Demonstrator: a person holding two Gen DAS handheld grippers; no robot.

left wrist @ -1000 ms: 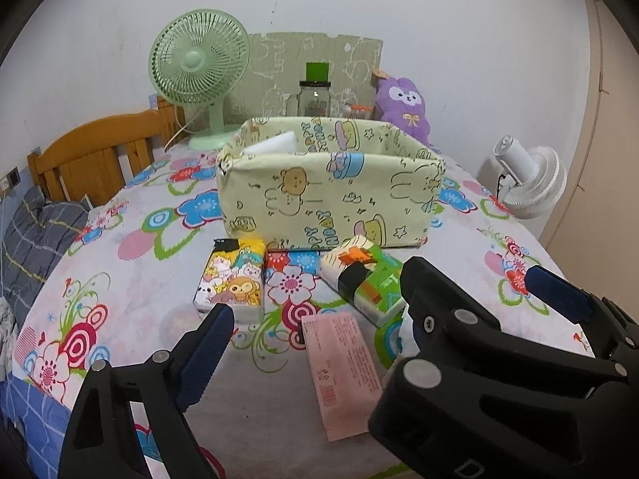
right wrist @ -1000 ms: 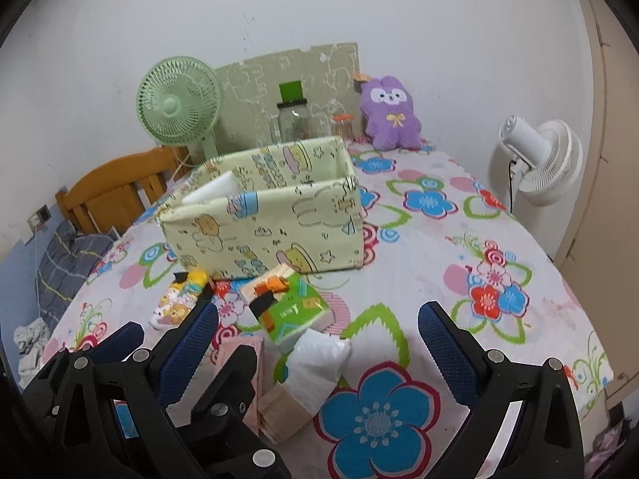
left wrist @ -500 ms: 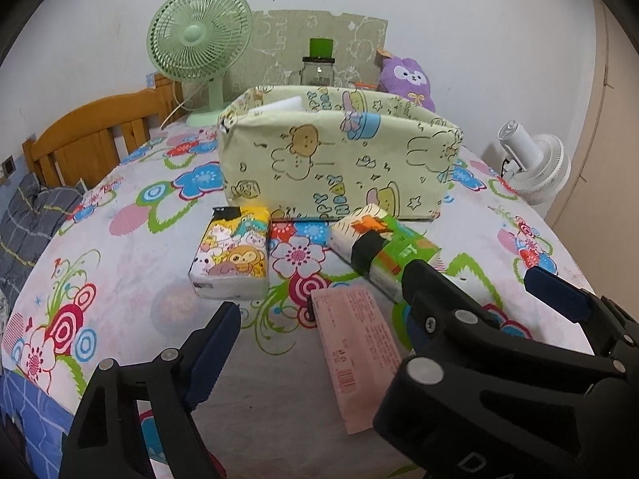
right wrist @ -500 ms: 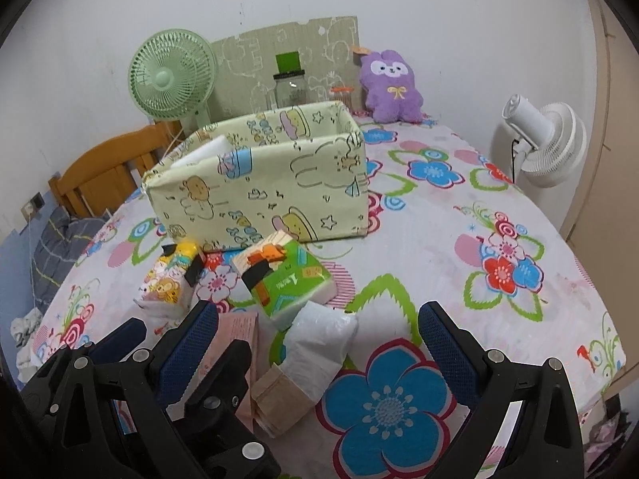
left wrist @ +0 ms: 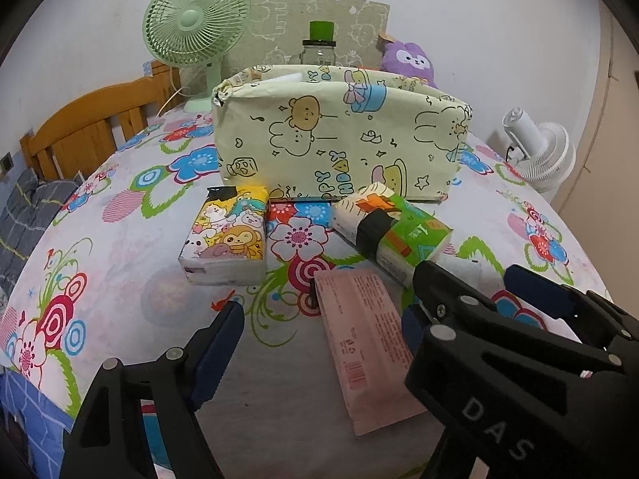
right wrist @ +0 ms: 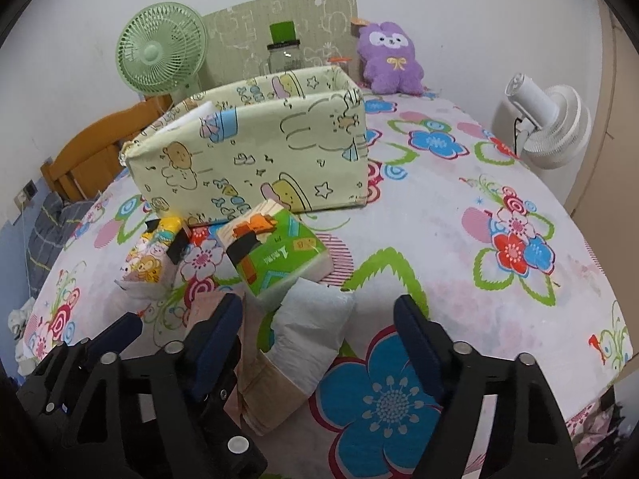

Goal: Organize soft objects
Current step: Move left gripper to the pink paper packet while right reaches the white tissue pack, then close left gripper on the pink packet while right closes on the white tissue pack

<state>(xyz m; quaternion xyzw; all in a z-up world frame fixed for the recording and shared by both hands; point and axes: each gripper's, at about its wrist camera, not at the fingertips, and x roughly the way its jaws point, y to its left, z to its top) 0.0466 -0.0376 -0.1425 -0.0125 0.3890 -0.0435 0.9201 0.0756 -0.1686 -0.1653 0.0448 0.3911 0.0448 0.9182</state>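
Observation:
A pale yellow cartoon-print storage box (left wrist: 339, 139) (right wrist: 255, 159) stands on the floral table. In front of it lie a cartoon-print tissue pack (left wrist: 225, 235) (right wrist: 147, 259), a green tissue pack (left wrist: 393, 235) (right wrist: 275, 251), a pink flat pack (left wrist: 365, 351) and a white and brown tissue pack (right wrist: 303, 343). My left gripper (left wrist: 319, 319) is open, low over the pink pack. My right gripper (right wrist: 319, 327) is open, with the white and brown pack between its fingers. Something white sits inside the box.
A green fan (left wrist: 195, 28), a glass jar (left wrist: 318, 50) and a purple plush (right wrist: 389, 58) stand behind the box by the wall. A white fan (right wrist: 547, 127) is off the right edge. A wooden chair back (left wrist: 92, 127) is at the left.
Both grippers have moved forward and lower toward the packs. The box and packs look larger and nearer. Nothing on the table has moved.

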